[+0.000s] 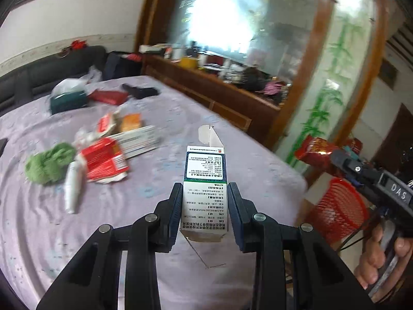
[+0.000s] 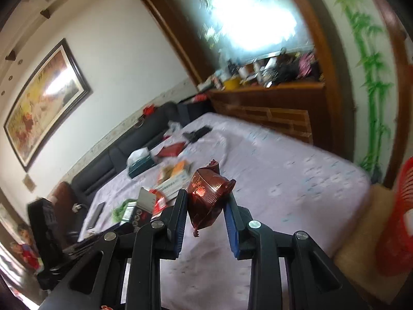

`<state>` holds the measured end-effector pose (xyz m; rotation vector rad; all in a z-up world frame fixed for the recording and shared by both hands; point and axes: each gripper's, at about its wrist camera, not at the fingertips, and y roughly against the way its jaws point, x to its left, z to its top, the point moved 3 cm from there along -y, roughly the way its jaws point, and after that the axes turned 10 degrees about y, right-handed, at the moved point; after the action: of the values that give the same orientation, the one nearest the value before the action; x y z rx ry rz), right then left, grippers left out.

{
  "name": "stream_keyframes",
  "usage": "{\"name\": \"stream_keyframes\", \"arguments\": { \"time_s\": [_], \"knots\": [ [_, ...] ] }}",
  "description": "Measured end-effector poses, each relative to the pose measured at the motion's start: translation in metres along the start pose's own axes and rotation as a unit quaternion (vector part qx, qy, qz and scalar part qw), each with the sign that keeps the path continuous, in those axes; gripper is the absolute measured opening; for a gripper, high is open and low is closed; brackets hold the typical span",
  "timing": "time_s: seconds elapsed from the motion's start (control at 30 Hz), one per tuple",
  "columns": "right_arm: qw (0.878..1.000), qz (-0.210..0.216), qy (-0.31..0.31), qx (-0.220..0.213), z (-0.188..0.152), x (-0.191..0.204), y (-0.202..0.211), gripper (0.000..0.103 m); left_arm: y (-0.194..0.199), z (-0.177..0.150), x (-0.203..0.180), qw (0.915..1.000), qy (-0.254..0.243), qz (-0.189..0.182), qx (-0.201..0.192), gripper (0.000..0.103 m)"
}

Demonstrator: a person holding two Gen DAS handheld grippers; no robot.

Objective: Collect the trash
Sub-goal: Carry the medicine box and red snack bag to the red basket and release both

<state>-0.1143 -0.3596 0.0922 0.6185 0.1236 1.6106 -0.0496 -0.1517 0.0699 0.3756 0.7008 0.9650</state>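
Lavender cloth covers the worktop [image 1: 160, 118], which sits in a living room with a dark sofa [image 1: 46, 69] behind it and a wooden sideboard [image 1: 227, 95] under a big mirror. We hold two grippers over its near edge. Our left gripper [image 1: 205, 193] has its jaws pinching a white medicine box [image 1: 205, 178] by its long sides, the box upright with its top flap open and its green-bordered label facing the camera. Our right gripper [image 2: 207, 202] has its jaws pinching a crumpled red foil wrapper [image 2: 209, 196], which bulges above the fingertips and hangs down between them; in the left wrist view we see that wrapper held out beyond the right edge of the worktop, above a red mesh basket [image 1: 338, 211] that stands on the floor just beside that edge. A hand [image 1: 382, 255] grips the right gripper's handle.

More litter lies toward the far left part of the worktop: a torn red packet [image 1: 104, 159], a white tube [image 1: 73, 188] next to it, a green fuzzy clump [image 1: 49, 165], a flat white-and-blue carton [image 1: 139, 140], an orange packet [image 1: 131, 122], a teal tissue box [image 1: 68, 100], a dark red pouch [image 1: 108, 97] and a black object [image 1: 140, 91] near the far edge.
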Motion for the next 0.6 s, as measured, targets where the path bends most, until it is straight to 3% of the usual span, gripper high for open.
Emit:
{"name": "stream_keyframes", "arguments": {
  "time_s": [0.33,0.6],
  "knots": [
    [0.996,-0.069,-0.012,-0.057,0.002,-0.039,0.086,0.030,0.003,-0.006,-0.093,0.9951,-0.059,-0.079,0.003,0.033],
    [0.983,-0.150,-0.024,-0.099,0.003,-0.079,0.157,0.025,-0.001,-0.018,-0.159,0.9852,-0.103,-0.137,0.009,0.033]
  ]
}}
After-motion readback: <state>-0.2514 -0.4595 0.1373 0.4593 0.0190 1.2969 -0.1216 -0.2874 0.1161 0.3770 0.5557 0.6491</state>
